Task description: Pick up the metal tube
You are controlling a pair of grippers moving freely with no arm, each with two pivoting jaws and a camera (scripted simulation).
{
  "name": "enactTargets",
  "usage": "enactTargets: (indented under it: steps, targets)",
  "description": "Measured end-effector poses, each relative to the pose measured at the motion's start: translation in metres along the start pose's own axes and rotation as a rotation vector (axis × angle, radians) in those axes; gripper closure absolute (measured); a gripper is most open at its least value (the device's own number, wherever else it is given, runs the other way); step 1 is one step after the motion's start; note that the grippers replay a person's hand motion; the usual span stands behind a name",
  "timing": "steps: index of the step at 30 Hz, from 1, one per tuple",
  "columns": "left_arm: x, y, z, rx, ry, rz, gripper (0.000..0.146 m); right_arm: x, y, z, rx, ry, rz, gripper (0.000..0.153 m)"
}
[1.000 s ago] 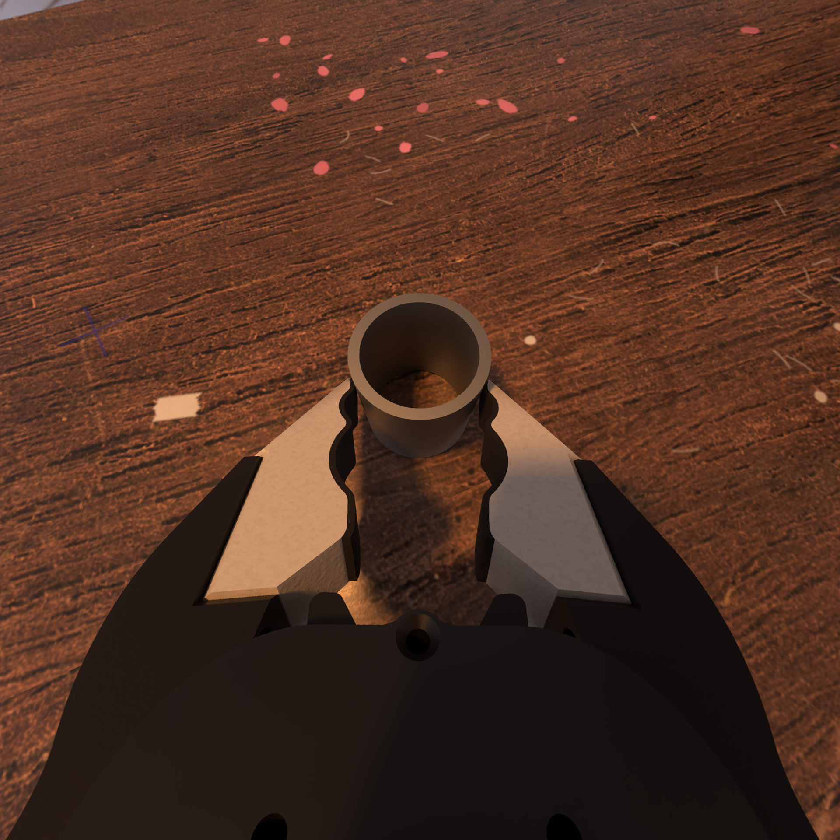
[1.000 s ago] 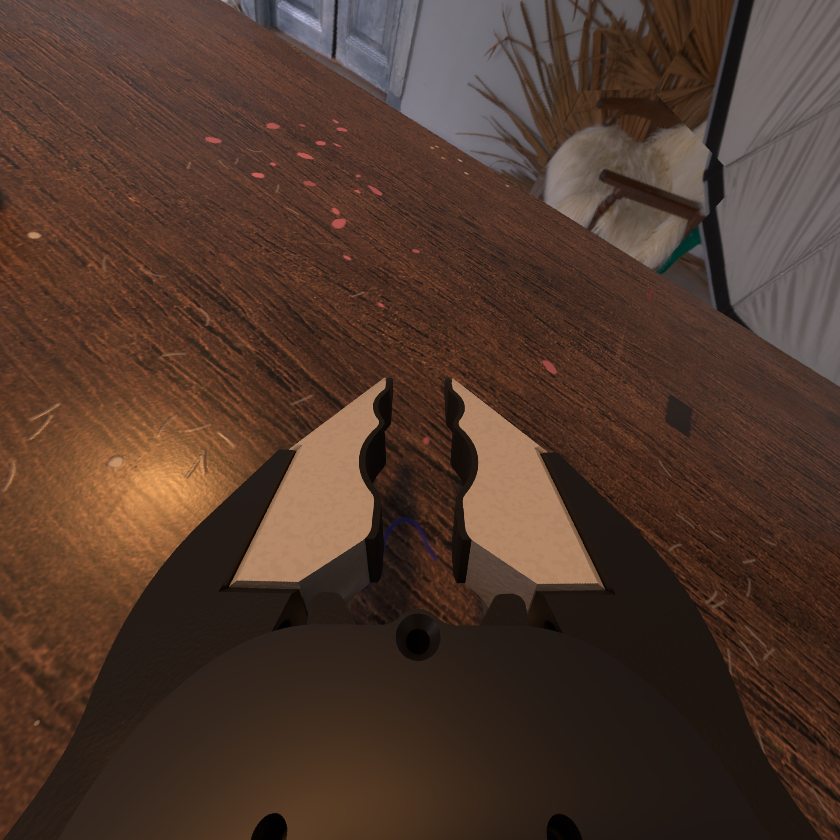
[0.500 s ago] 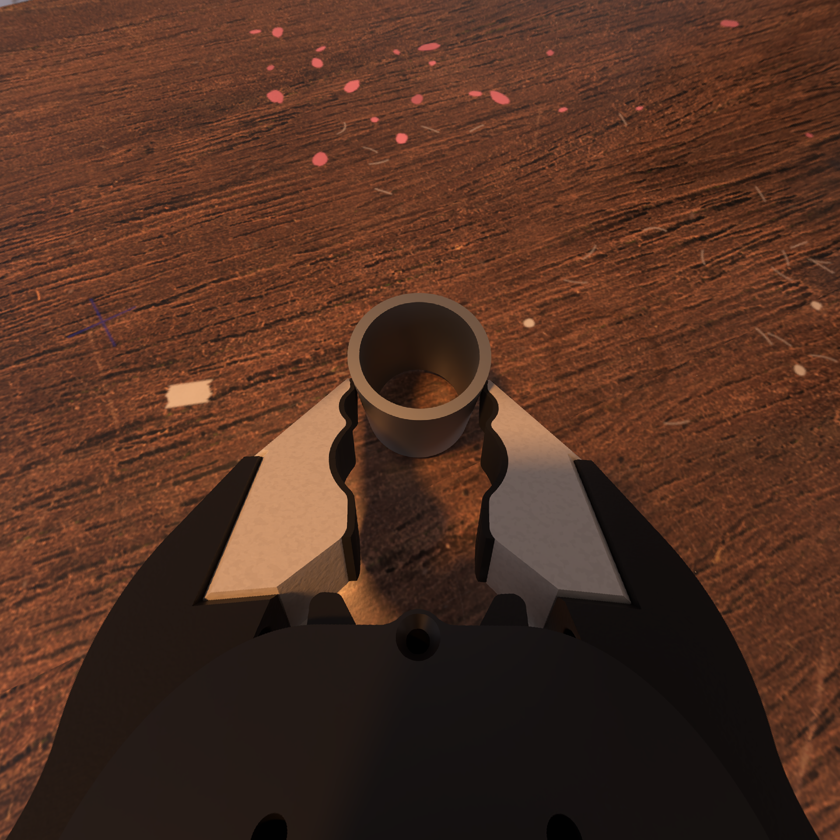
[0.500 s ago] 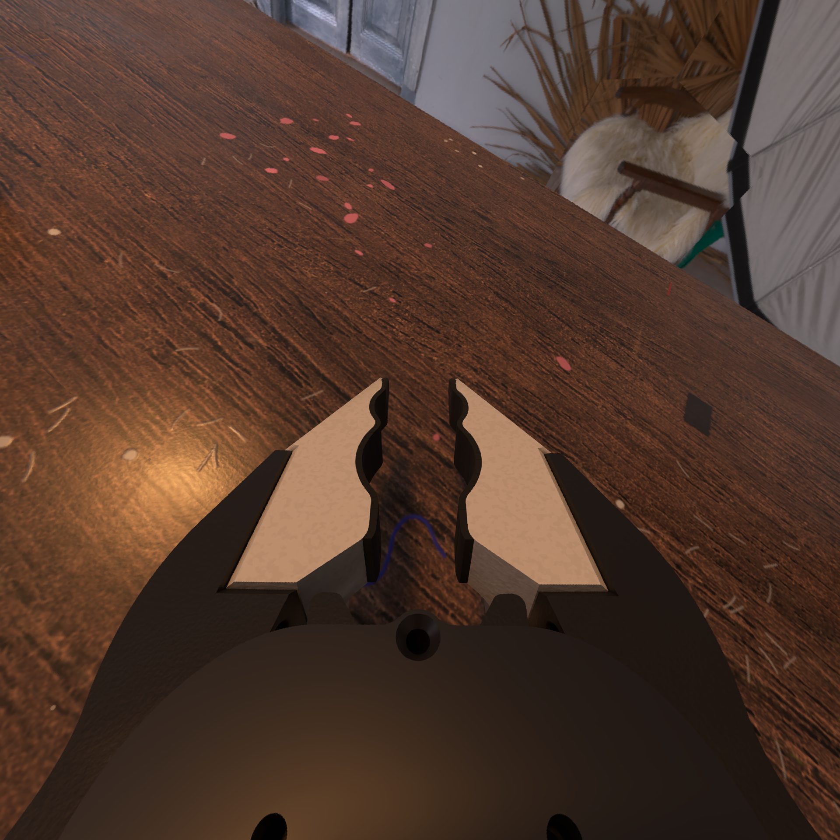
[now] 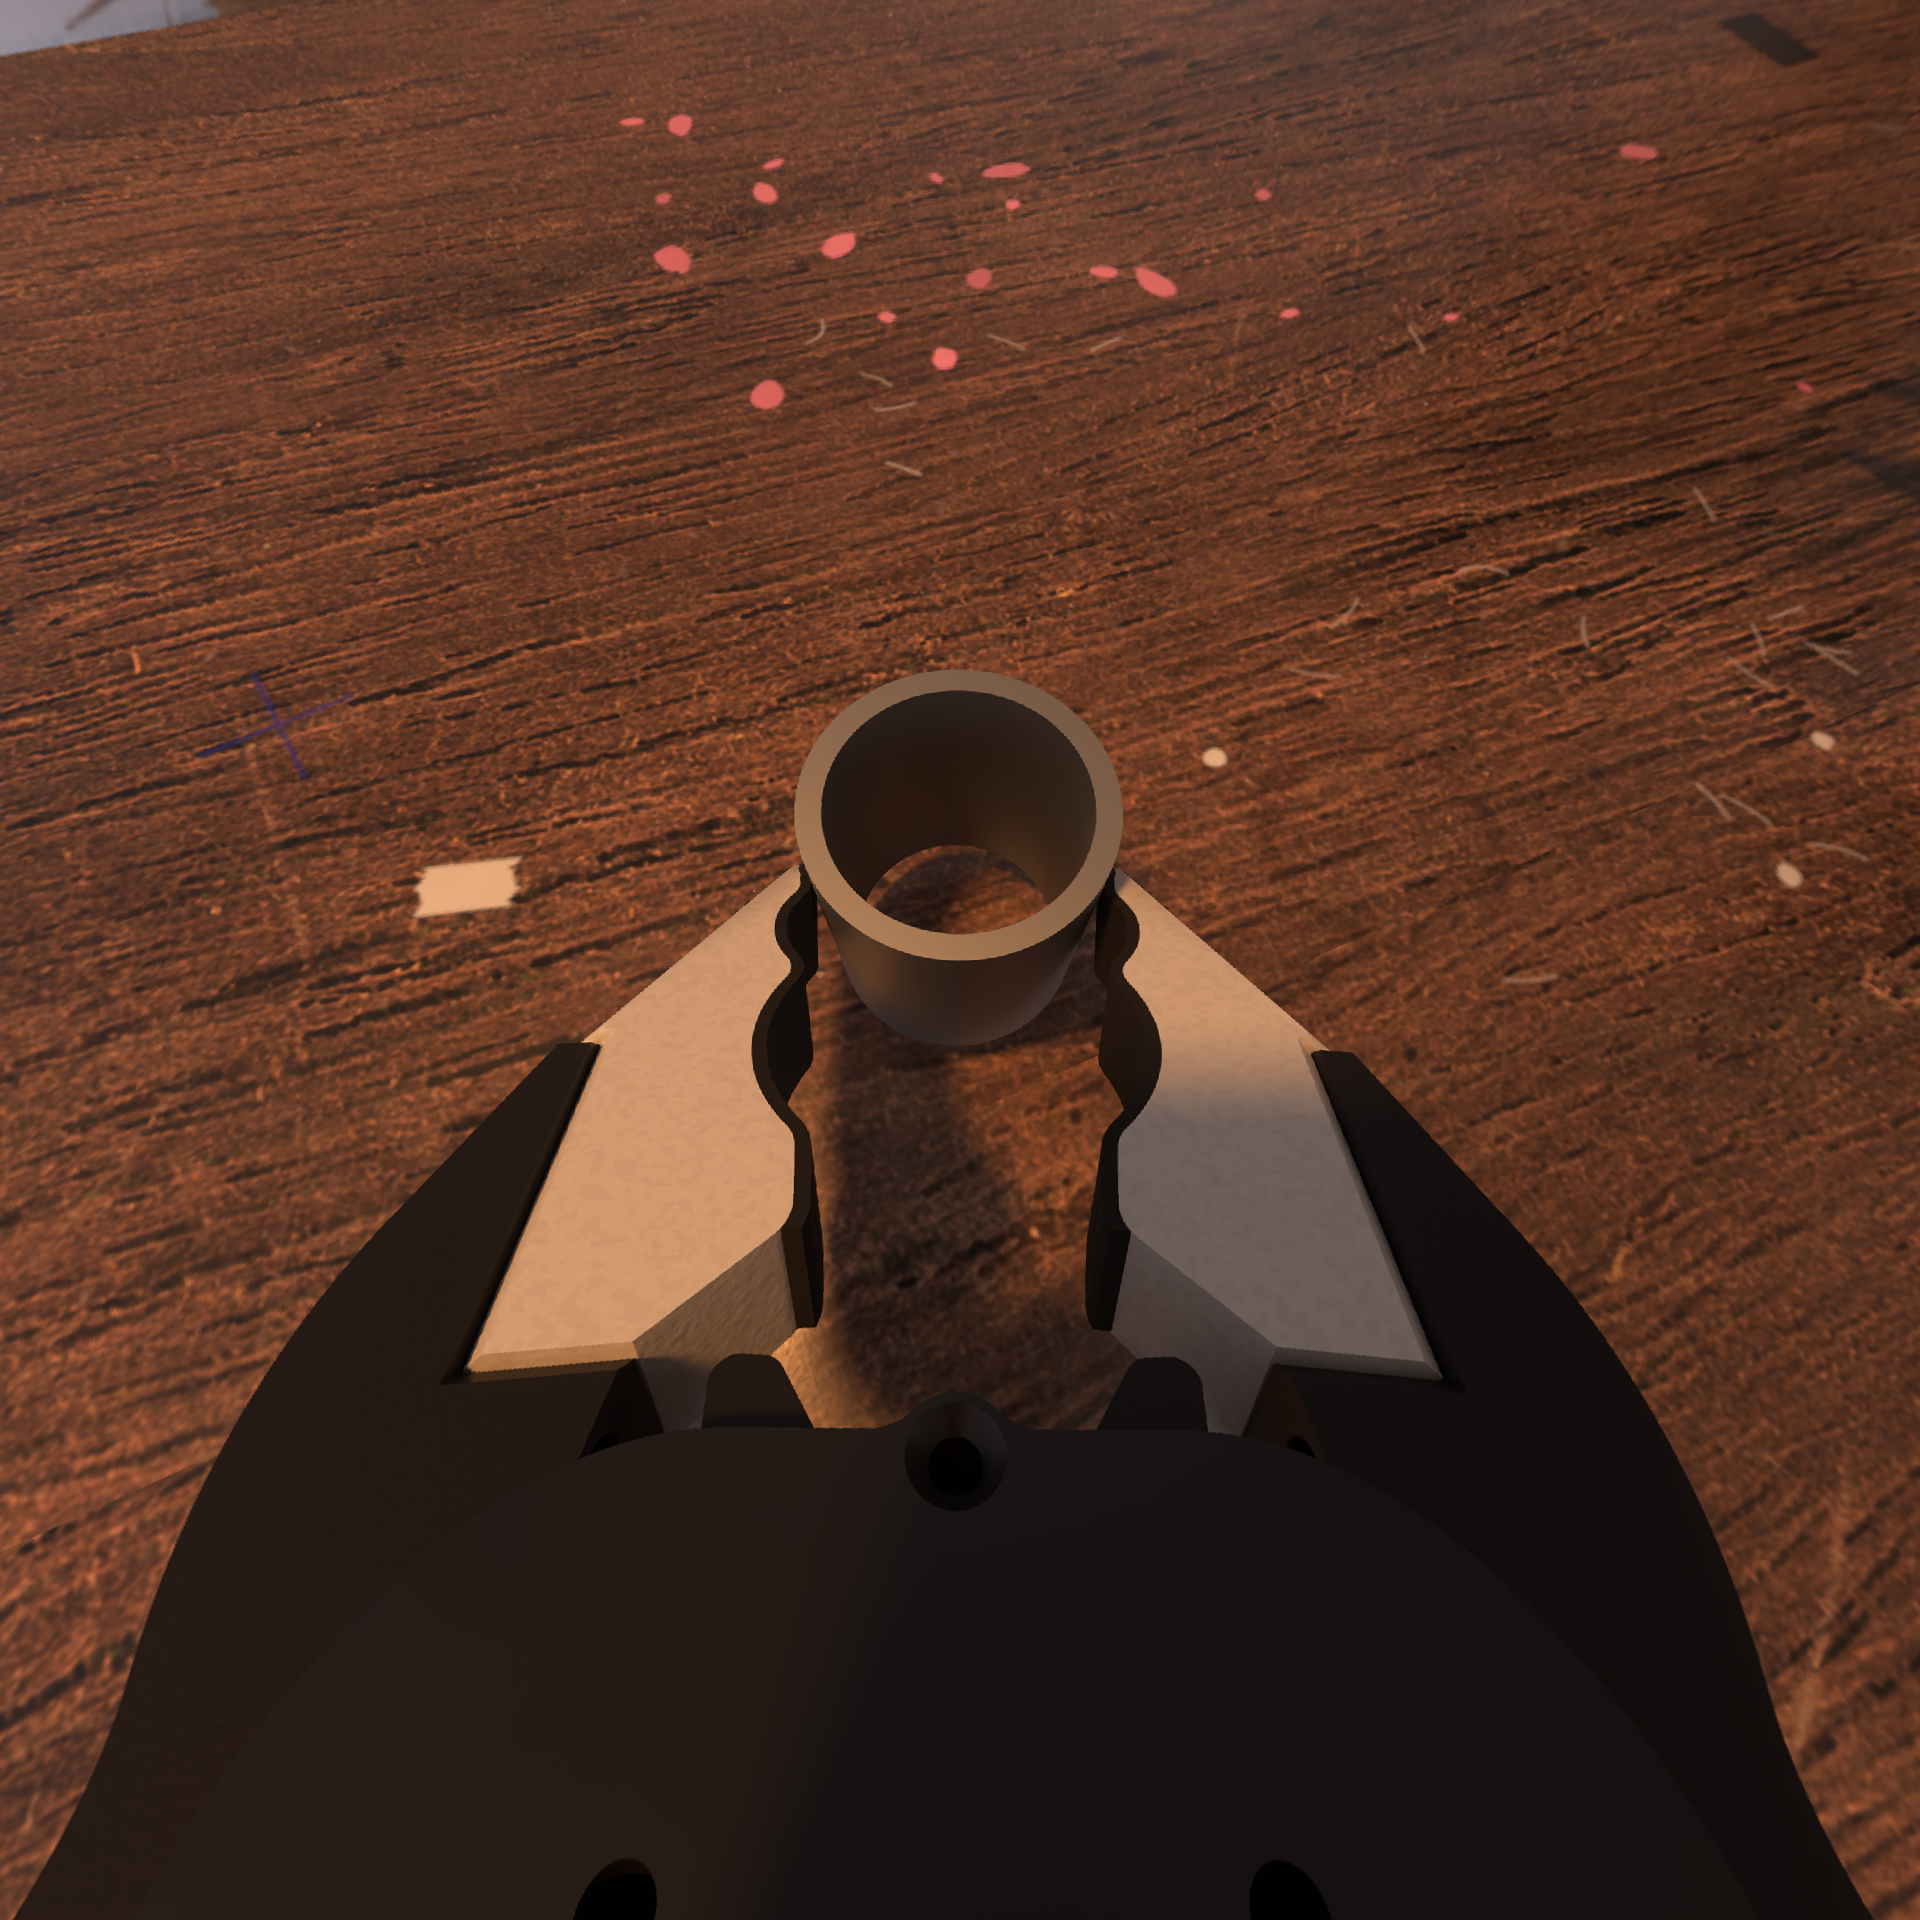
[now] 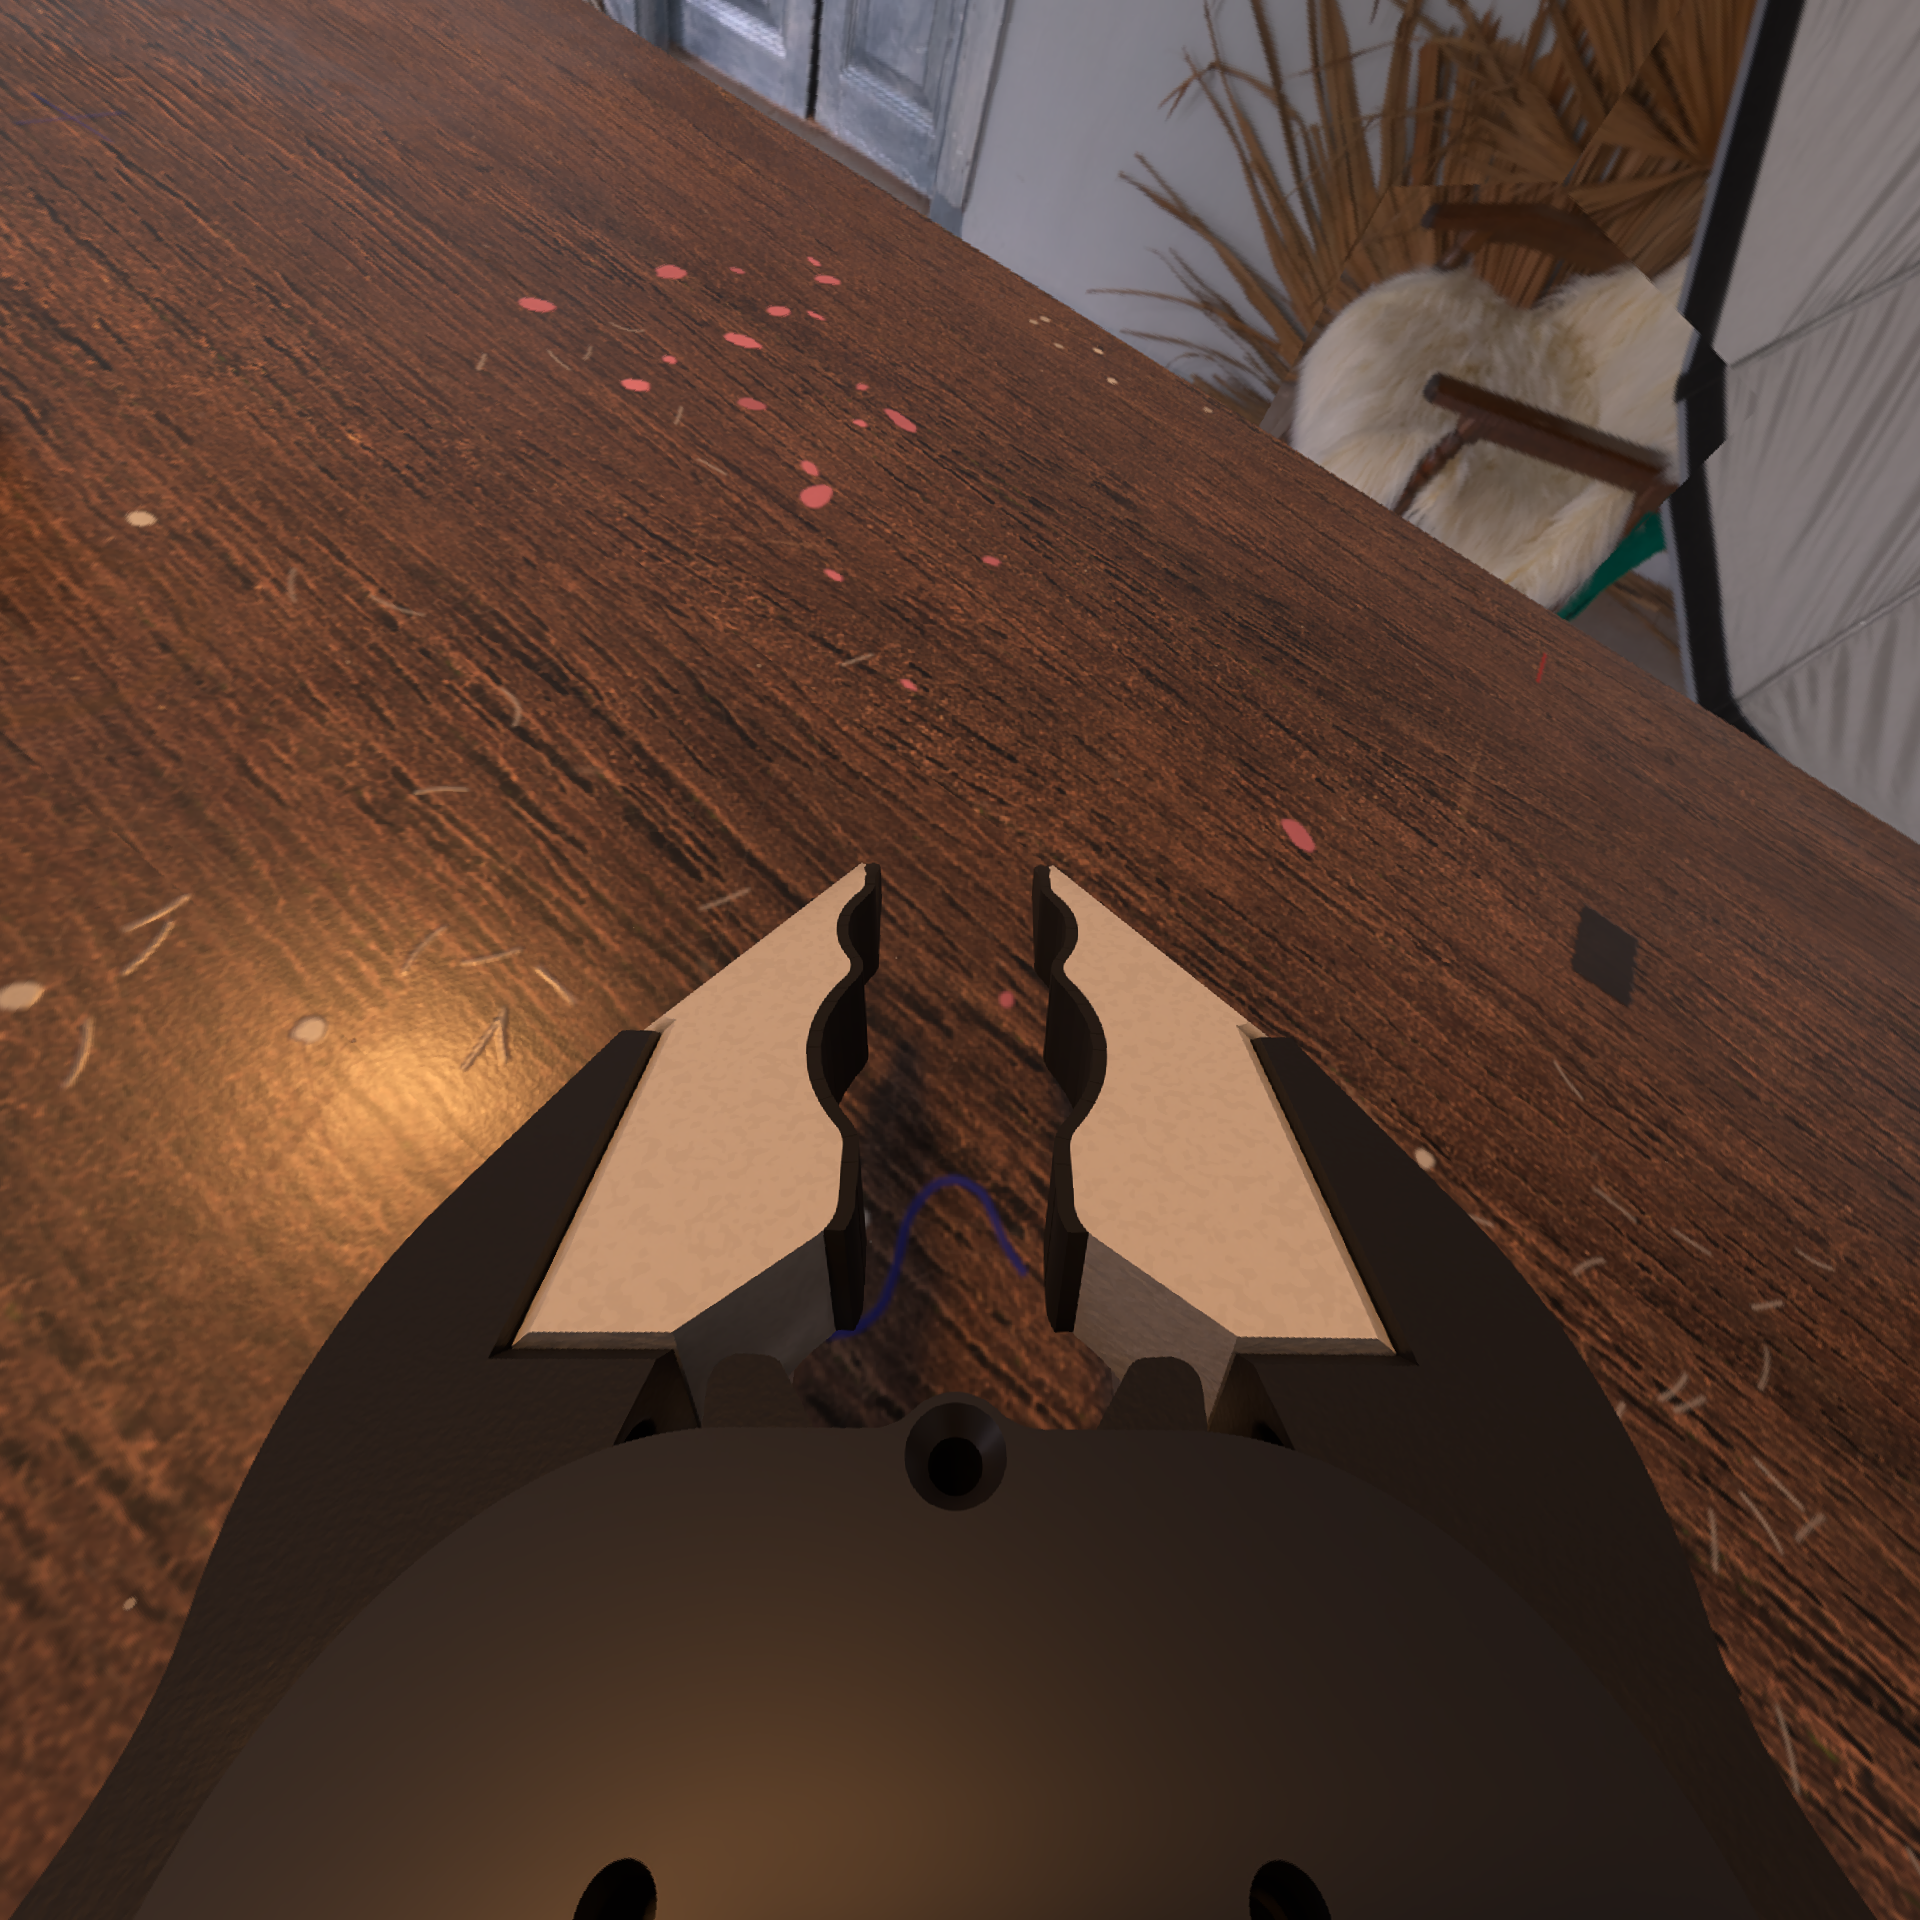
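Observation:
The metal tube (image 5: 956,992) is a short, open, dull bronze-grey cylinder. It stands upright between the tips of my left gripper (image 5: 956,891), which is shut on its sides and holds it over the brown wooden table (image 5: 1455,935). Its shadow falls on the wood between the fingers. Through the tube's open top I see the table below. My right gripper (image 6: 956,883) is over another part of the table (image 6: 416,727). Its jaws are a little apart with nothing between them. The tube does not show in the right wrist view.
A pale tape piece (image 5: 468,890), a blue cross mark (image 5: 275,717) and red specks (image 5: 767,395) lie on the table. In the right wrist view the table's far edge (image 6: 1351,499) runs diagonally, with a fur-covered chair (image 6: 1486,416) and a white screen (image 6: 1829,416) beyond. A black square (image 6: 1605,956) lies on the wood.
The left gripper keeps its hold on the tube while the table marks shift slightly right under it. The right gripper's jaws have parted a little and it has drifted over the table.

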State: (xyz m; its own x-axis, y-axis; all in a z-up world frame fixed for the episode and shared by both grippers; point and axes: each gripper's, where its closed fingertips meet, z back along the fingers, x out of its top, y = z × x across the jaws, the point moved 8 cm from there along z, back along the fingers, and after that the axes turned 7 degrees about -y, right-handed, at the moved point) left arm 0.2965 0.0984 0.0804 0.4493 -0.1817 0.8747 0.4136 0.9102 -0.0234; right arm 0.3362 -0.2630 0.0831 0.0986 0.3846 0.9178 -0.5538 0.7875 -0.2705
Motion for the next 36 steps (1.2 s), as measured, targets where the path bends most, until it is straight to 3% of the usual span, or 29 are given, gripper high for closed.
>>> enactTargets:
  steps: [6,10,14,20,25,31,36]
  targets:
    - [-0.001,0.000,0.001,0.012,0.021,-0.029,0.092,0.000,0.001,0.000,0.007,0.001,0.004,0.122]
    - [-0.002,0.009,0.014,0.105,0.035,-0.068,0.092,0.000,0.001,0.000,0.016,0.000,0.000,0.120]
    - [0.000,0.013,0.026,0.051,-0.034,-0.008,0.092,0.000,0.004,0.000,0.044,0.007,0.004,0.110]
    - [0.015,0.000,0.040,-0.149,-0.191,-0.005,0.092,0.000,0.006,0.001,0.067,0.010,0.009,0.107]
    - [0.028,-0.032,0.053,-0.458,-0.344,-0.066,0.092,-0.001,0.008,0.001,0.074,0.014,0.016,0.107]
    - [0.015,-0.081,0.045,-0.713,-0.198,-0.272,0.092,-0.001,0.009,0.001,0.078,0.017,0.022,0.107]
    - [-0.002,-0.110,0.032,-0.767,-0.075,-0.409,0.092,-0.001,0.009,0.001,0.082,0.019,0.024,0.107]
